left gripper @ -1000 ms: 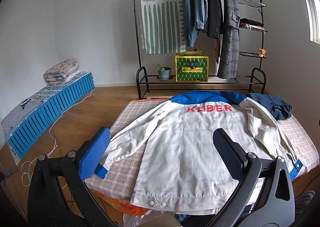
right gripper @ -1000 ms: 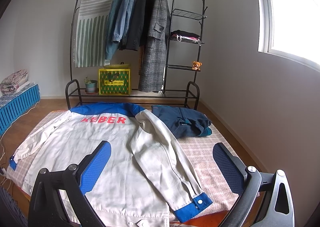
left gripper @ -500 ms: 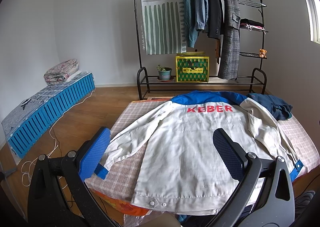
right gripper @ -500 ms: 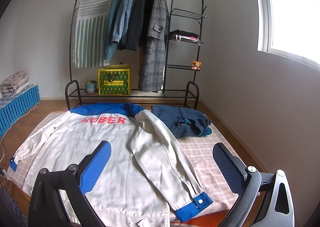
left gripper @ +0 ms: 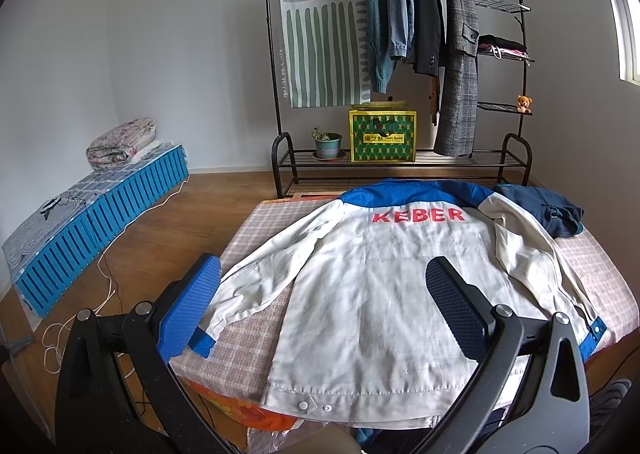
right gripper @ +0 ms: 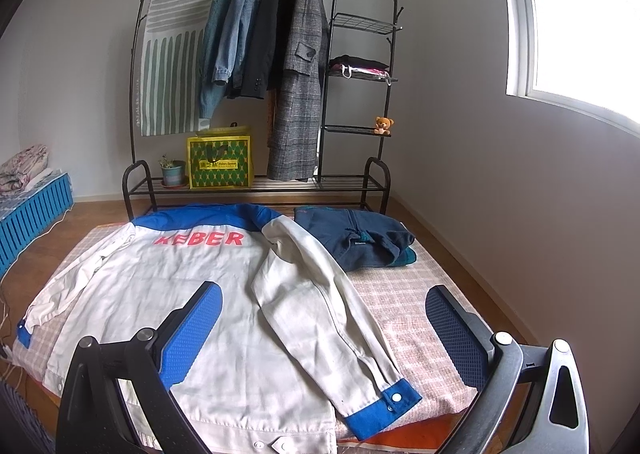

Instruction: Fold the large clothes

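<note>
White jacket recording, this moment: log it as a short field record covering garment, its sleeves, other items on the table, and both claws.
garment: white jacket, back up, flat on the checked table
sleeves: left one spread outward; right one folded along the body
other item: folded navy garment at far right corner
left claw: open, holding nothing
right claw: open, holding nothing

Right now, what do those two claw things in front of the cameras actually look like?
Both look alike. Each, the left gripper and the right gripper, has two black arched plastic arms with silver bolts at the joints. Each arm ends in a flat rectangular blue pad with a dimpled, grippy surface; the opposite pad looks darker navy, being in shadow. No cables, hands or sleeves show.
</note>
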Demonstrator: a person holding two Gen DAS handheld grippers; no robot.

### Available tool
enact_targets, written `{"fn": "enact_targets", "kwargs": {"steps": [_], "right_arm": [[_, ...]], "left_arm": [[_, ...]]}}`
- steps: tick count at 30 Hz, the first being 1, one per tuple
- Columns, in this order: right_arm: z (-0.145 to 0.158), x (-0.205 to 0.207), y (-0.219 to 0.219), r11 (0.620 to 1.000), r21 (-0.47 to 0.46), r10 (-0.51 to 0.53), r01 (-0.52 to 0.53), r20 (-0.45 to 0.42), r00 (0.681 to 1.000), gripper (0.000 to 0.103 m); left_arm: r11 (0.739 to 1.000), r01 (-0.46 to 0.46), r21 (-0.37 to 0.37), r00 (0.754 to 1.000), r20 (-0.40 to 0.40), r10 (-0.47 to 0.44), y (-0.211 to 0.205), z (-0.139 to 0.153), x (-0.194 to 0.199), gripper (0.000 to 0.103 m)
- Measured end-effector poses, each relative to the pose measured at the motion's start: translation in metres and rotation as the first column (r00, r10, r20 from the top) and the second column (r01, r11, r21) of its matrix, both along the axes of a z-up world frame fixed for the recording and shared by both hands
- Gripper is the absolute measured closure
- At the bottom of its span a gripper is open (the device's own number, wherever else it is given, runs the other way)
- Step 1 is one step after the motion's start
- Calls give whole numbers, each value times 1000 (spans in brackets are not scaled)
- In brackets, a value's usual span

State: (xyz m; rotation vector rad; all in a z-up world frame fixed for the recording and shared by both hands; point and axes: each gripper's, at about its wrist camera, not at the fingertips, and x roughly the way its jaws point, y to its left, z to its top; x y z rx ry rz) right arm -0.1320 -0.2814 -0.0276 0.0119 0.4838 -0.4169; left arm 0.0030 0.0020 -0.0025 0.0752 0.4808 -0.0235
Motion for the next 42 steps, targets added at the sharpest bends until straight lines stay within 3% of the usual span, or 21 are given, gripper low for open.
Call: {"fn": "enact_targets", "kwargs": {"steps": [21,37,42], "right_arm": [[3,-6,-7,999,20,-38,38,9,999,0],[5,11,12,999,23,21,-22,11,1000,0],[4,24,26,998,21,53,-53,9,999,0]], "left_arm": [[1000,4,18,1000,-10,-4,5,-4,0,0],[997,-59,56,998,-7,59,29,-17,13,0],[996,-76,52,996,-41,79,48,-26,24,0]]}}
